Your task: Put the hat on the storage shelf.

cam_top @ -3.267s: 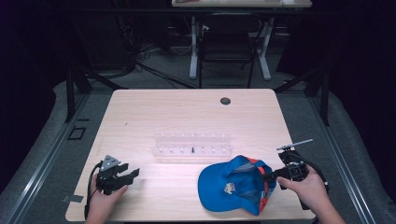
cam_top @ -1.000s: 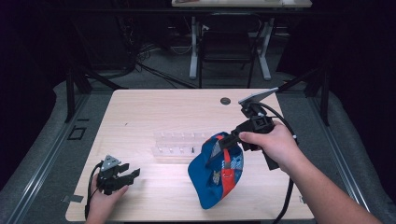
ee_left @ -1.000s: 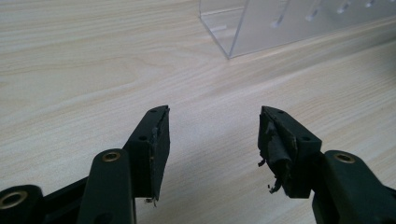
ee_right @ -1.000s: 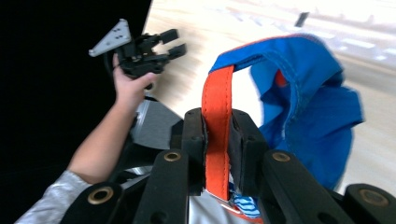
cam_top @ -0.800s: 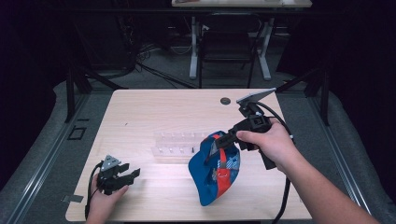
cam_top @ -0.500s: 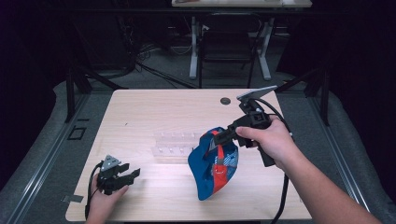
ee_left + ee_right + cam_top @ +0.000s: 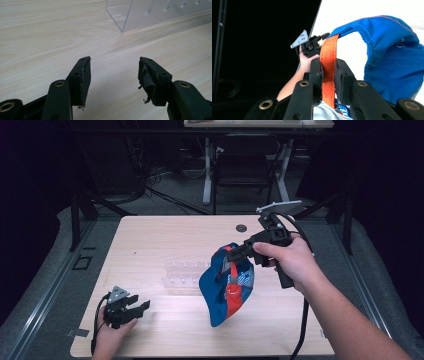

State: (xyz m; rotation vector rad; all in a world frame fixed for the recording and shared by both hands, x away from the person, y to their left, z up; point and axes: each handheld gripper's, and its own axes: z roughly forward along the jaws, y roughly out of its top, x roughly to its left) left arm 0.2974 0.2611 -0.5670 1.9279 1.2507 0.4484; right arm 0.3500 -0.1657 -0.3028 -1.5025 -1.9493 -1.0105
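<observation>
From the high view, the right gripper (image 7: 231,255) is dangling a blue cap (image 7: 225,287) before a clear rack (image 7: 186,273) on the table (image 7: 165,240). The left gripper (image 7: 113,75) is gaping, empty, facing the rack's corner. In the right gripper view, jaws are pinching the cap's orange strap (image 7: 328,72).

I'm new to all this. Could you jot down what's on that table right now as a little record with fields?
Surface: wooden table
Right gripper: shut on the orange strap of a blue cap, holding it up
Cap: hangs, lower edge near or on the table
Left gripper: open, holding nothing, low at the table's near left
Other item: clear plastic rack mid-table, beside the cap
</observation>
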